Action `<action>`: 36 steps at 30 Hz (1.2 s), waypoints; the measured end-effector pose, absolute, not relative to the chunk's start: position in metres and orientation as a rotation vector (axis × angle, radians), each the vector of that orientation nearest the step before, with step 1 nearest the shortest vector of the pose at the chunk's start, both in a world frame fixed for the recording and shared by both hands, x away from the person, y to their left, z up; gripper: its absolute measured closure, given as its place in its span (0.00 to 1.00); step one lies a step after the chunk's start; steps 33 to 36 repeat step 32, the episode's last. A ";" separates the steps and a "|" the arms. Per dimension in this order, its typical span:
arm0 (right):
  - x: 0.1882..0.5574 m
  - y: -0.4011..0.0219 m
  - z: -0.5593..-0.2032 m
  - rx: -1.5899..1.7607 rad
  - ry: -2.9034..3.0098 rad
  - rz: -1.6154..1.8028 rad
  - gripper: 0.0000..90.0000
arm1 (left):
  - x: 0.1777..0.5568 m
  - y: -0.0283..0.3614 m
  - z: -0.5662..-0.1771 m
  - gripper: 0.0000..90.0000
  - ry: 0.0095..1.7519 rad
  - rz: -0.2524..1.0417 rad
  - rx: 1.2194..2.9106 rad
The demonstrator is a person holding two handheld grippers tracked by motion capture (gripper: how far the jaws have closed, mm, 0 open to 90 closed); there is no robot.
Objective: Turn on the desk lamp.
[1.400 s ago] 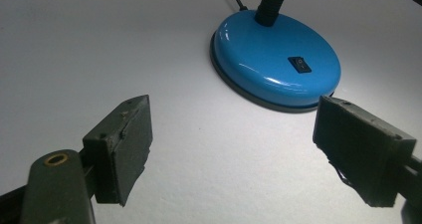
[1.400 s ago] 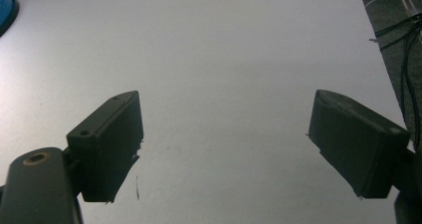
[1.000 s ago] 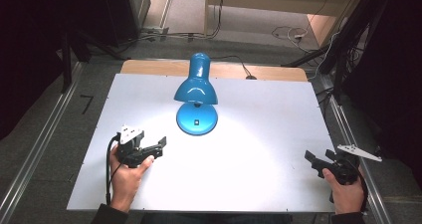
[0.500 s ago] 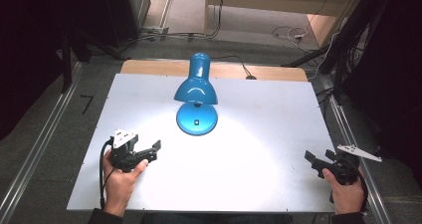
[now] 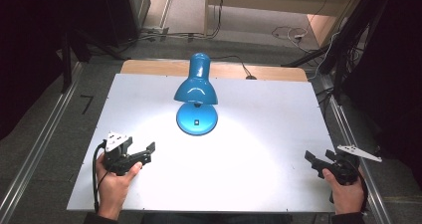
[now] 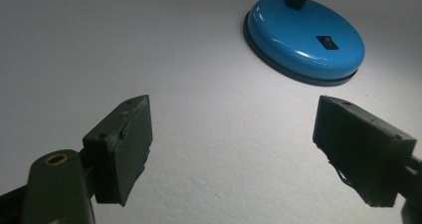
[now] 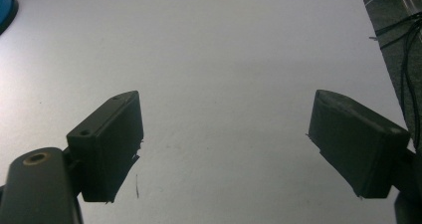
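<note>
Table: white board [image 5: 259,154], matte, bare apart from the lamp; a wooden strip [image 5: 149,67] shows along its far edge.
Room: dark, grey floor, metal rails [image 5: 42,149] down both sides of the table, loose cables [image 5: 286,34] on the floor past the far edge.
Light: bright pool on the board under the lamp shade, fading toward the corners.
Lamp: blue desk lamp [image 5: 196,92], round base [image 6: 303,40] flat on the board, ahead and to the right of the left gripper, well apart from it; far off to the left of the right gripper.
Left gripper: [image 5: 148,151] held in the left hand [image 5: 114,184] at the near left of the board, jaws spread wide, nothing between them, aimed toward the lamp base.
Right gripper: [image 5: 309,159] held in the right hand [image 5: 346,194] at the near right corner, jaws spread wide, only bare board between them.
Switch: small dark rocker [image 6: 327,42] on top of the base; position unreadable.
Cut off: right gripper view catches just a blue sliver of the base [image 7: 5,5] at its top left edge.
Hard to tell: whether either gripper touches the board; lamp neck hidden behind the shade in the high view.
</note>
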State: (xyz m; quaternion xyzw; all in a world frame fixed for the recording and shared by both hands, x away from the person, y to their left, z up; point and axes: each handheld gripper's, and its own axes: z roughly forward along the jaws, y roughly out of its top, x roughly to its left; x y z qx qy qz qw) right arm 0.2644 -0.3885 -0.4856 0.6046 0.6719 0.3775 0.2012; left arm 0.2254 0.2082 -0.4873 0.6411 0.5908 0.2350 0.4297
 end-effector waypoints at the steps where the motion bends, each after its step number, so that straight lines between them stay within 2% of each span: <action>1: 0.264 -0.389 -0.486 1.685 1.876 1.055 0.14 | 0.225 0.209 -0.487 0.19 1.474 0.586 1.601; 36: 0.264 -0.389 -0.486 1.686 1.876 1.052 0.14 | 0.204 0.240 -0.494 0.19 1.530 0.602 1.589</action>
